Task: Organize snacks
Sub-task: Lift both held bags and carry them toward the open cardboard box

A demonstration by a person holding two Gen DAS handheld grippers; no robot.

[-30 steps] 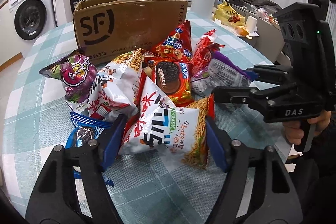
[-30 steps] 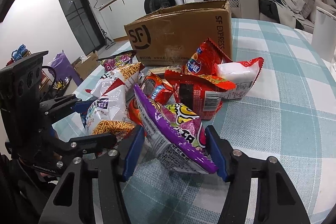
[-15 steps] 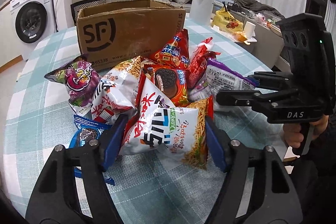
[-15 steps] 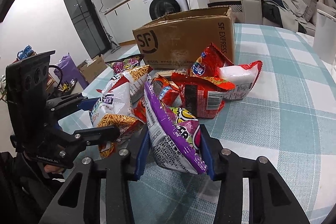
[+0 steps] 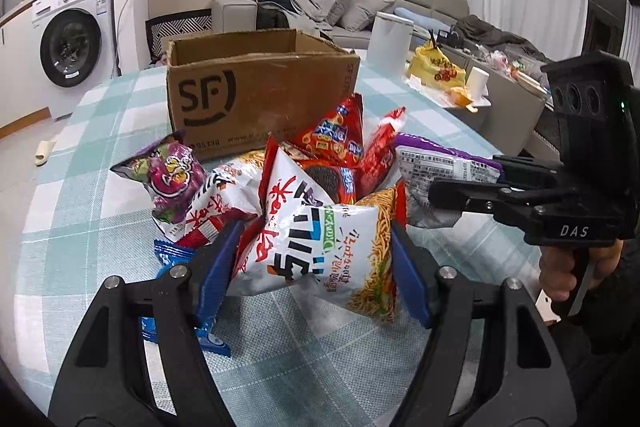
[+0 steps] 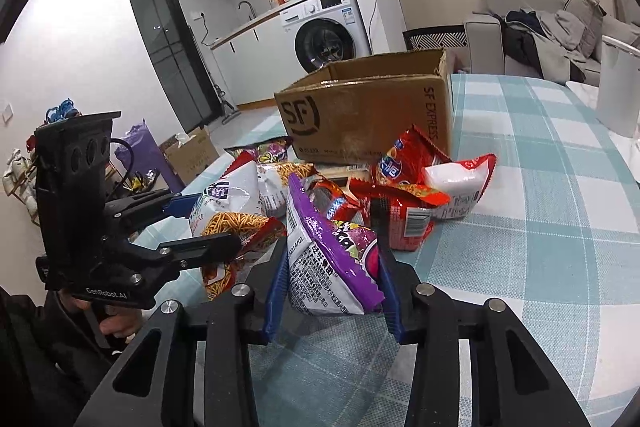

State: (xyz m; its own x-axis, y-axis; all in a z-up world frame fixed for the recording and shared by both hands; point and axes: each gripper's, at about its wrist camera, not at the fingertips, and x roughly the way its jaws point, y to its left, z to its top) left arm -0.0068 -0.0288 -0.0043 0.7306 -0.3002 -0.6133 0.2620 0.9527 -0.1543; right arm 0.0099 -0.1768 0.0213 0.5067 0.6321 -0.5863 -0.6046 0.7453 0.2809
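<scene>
On the checked table (image 5: 100,195), in front of the box (image 5: 256,87), my left gripper (image 5: 312,267) clamps the noodle bag (image 5: 320,247) and my right gripper (image 6: 332,283) pinches the purple bag (image 6: 332,255); next I judge both need carrying over the box rim.

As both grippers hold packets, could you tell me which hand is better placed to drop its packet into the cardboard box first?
Probably left: the left gripper faces the cardboard box squarely; the right gripper sees it off-centre.
</scene>
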